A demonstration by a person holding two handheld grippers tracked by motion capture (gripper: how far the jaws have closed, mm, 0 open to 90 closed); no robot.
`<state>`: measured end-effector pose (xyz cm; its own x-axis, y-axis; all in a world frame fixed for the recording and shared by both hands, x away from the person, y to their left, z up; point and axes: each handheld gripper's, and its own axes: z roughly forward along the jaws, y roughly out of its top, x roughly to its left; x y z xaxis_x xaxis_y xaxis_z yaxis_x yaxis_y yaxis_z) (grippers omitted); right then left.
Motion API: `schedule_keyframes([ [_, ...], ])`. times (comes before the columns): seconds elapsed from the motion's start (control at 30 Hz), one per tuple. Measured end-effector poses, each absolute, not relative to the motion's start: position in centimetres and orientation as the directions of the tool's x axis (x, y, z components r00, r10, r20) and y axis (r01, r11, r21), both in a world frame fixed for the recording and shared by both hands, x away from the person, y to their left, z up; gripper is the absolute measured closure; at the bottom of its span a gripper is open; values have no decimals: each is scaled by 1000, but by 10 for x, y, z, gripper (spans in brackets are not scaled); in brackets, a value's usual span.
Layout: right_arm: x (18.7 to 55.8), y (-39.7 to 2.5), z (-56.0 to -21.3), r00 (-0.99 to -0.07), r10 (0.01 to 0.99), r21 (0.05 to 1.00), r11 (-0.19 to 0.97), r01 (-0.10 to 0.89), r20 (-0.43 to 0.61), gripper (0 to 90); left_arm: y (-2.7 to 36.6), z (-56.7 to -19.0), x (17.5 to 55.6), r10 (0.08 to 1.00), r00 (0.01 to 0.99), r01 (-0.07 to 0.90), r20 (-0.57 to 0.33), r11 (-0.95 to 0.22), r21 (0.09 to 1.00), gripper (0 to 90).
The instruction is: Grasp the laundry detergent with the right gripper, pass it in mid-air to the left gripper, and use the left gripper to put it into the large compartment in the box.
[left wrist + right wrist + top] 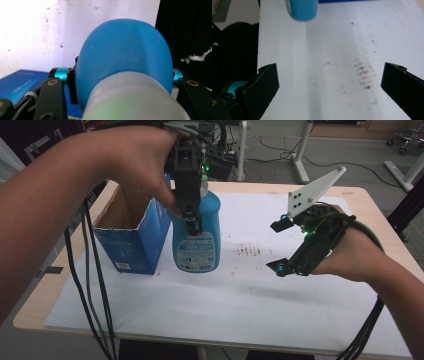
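Left gripper seemingly clamping upright blue bottle, pale cap

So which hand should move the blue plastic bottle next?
Left, probably. The left gripper is already shut on the blue plastic bottle beside the open blue cardboard box; the right gripper is open and apart.

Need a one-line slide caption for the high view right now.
Left gripper clamps upright blue plastic bottle beside open blue cardboard box; right gripper hovers open.

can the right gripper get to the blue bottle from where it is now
Probably yes. The right gripper is open and empty, with only bare white sheet between it and the blue bottle; the left gripper already clamps the bottle's top.
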<state>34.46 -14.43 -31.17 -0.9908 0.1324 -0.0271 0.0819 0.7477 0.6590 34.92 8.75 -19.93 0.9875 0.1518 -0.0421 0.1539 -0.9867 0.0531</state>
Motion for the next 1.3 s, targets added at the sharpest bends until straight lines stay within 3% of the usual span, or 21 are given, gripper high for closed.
schedule_keyframes([
  [0.1, 348, -148, -307, -991, 131, 621, 779, 83, -32, 7, 93, -193, 352, 188, 981, 191, -53, -979, 66, 394],
  [0.13, 350, -151, -302, -991, 124, 574, 816, 72, -52, 7, 95, -188, 354, 217, 975, 221, -58, -973, 71, 394],
  [0.33, 355, -160, -285, -988, 115, 494, 868, 52, -99, 7, 115, -163, 365, 399, 914, 405, -74, -909, 103, 394],
  [0.37, 356, -161, -283, -988, 115, 488, 872, 51, -102, 7, 121, -154, 368, 468, 881, 472, -68, -876, 102, 394],
  [0.53, 359, -168, -276, -986, 121, 468, 882, 55, -111, 8, 140, -138, 376, 642, 765, 644, -57, -758, 107, 394],
  [0.77, 363, -170, -279, -988, 118, 452, 890, 63, -95, 8, 169, -121, 385, 803, 592, 802, -67, -580, 145, 394],
  [1.2, 369, -176, -279, -989, 120, 423, 903, 74, -83, 8, 222, -115, 394, 946, 321, 943, -40, -315, 109, 394],
  [1.3, 370, -177, -280, -989, 123, 422, 904, 75, -86, 8, 228, -117, 396, 955, 296, 951, -28, -292, 100, 394],
])
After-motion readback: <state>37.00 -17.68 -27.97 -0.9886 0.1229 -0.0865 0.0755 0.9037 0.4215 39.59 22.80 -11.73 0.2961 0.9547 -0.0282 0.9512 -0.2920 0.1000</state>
